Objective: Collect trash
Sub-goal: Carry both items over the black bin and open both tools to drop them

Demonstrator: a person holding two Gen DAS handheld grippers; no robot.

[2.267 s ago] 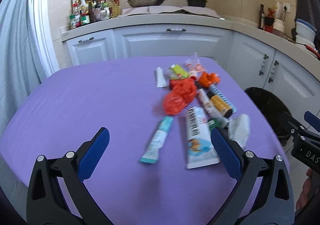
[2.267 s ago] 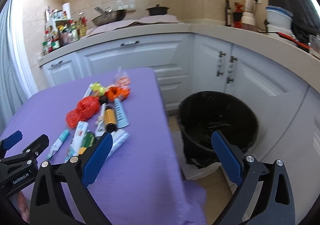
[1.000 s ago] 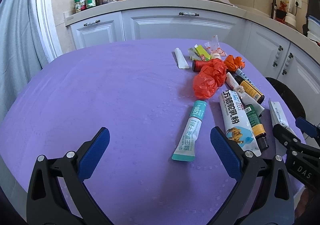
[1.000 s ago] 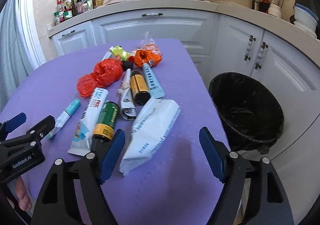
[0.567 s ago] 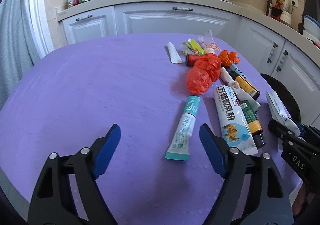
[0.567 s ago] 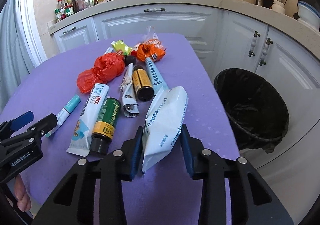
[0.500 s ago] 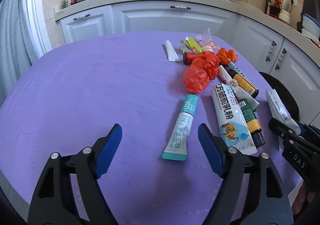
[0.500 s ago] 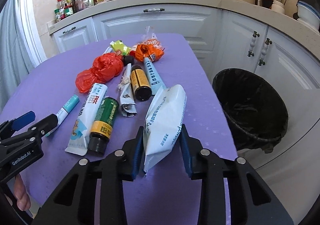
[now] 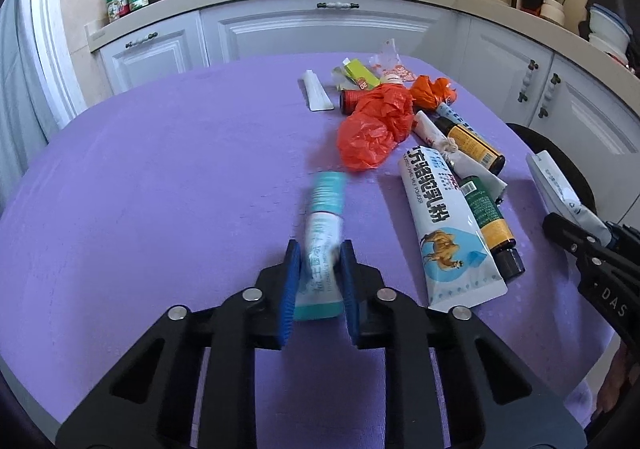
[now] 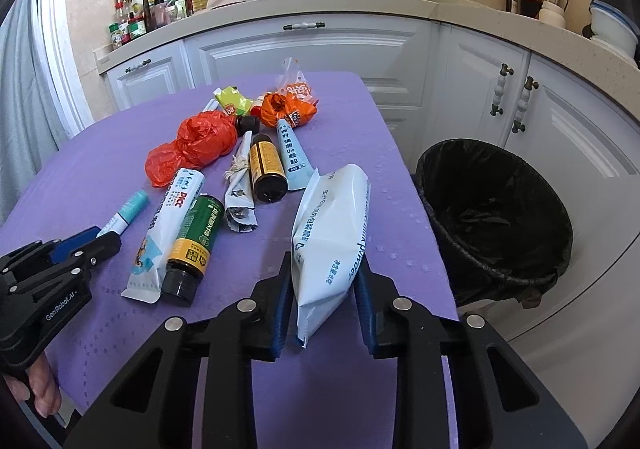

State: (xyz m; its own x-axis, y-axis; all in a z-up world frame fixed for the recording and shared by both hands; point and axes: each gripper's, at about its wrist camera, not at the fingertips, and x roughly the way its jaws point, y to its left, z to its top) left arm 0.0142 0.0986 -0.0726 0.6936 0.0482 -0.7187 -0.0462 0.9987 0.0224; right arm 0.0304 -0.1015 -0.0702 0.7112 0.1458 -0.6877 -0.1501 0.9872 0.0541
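Note:
My left gripper is shut on a teal and white tube, its cap pointing away over the purple table. My right gripper is shut on a white pouch, held just above the table near its right edge. The pouch also shows in the left wrist view. A black-lined trash bin stands on the floor right of the table. Trash on the table includes a red plastic bag, a large white tube, a green bottle and a brown bottle.
Further trash lies at the table's far end: an orange wrapper, a yellow-green packet and a small white tube. White cabinets and a counter with bottles and a pan stand behind.
My left gripper has moved forward and shut on the teal tube. My right gripper has kept its hold on the white pouch and lifted it slightly.

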